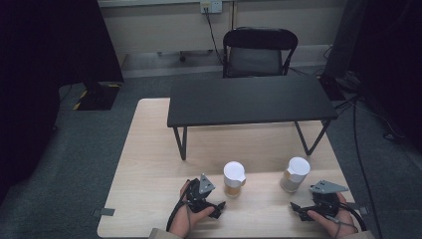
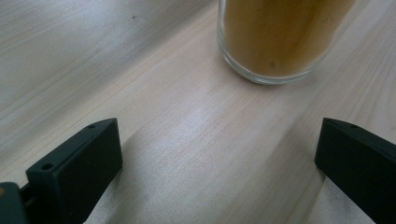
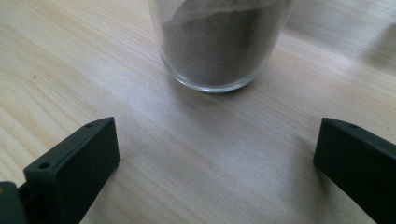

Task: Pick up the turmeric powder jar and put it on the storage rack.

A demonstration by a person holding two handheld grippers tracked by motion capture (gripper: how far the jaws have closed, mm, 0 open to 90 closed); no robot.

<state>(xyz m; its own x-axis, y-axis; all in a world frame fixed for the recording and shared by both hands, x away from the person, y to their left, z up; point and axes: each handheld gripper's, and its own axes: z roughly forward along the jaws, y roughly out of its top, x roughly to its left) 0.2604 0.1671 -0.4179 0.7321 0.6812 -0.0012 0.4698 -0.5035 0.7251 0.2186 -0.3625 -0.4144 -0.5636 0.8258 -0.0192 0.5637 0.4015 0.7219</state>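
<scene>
High view. Pale wooden table, bearing a small black bench-like stand on angled legs at its far half; black folding chair beyond. Two clear glass jars with white lids, upright, on the near half: jar of orange-brown powder left of centre, jar of grey-brown powder to its right, well apart from each other. Left gripper, black, with grey three-cornered plate, low over the wood, just near-left of the orange-brown jar. Right gripper, same make, just near-right of the grey-brown jar. Neither touching a jar.

Left gripper view. Two black jaws spread wide, nothing between them but bare wood. Base of the orange-brown jar ahead, slightly right of the centre line, apart from both jaws.

Right gripper view. Jaws likewise spread wide and empty. Base of the grey-brown jar ahead, near centre, powder surface sloping inside.

Handling, judged. Glass: rigid, smooth, likely slippery, breakable if tipped or knocked; moderately heavy with fill. Long axis vertical, lid uppermost. Best taken across the cylindrical wall at mid-height, below the lid, squarely and level.
</scene>
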